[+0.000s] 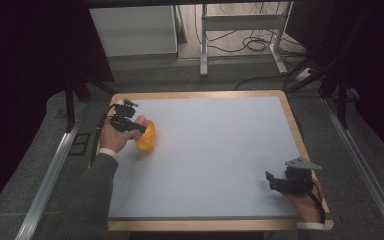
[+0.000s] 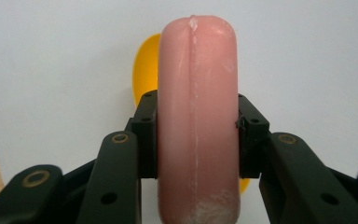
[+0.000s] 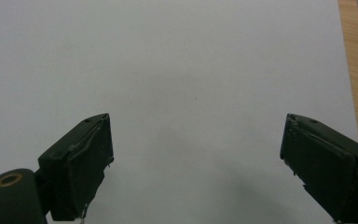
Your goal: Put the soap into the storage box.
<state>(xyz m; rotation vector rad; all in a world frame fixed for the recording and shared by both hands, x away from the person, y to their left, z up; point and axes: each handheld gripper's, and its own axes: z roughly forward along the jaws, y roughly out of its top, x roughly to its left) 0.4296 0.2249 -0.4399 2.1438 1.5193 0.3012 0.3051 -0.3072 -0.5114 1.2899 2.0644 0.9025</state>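
No writing or brand could be read on anything. The left gripper (image 2: 197, 135) clamped a pink sausage (image 2: 197, 121), one pad pressed against each of its sides. The sausage was smooth and rounded at its far end, with a pale seam running along its length and whitish scuffs near the bottom. Behind it lay a yellow piece (image 2: 145, 70), glossy and curved, resting on the white board (image 2: 51, 56). In the high view the left gripper (image 1: 136, 123) held the sausage (image 1: 141, 120) at the board's (image 1: 220, 150) left side, just over the yellow piece (image 1: 146, 136). The right gripper (image 3: 196, 163) stood with its jaws spread wide and nothing between them, over bare board near the right front corner (image 1: 269, 177).
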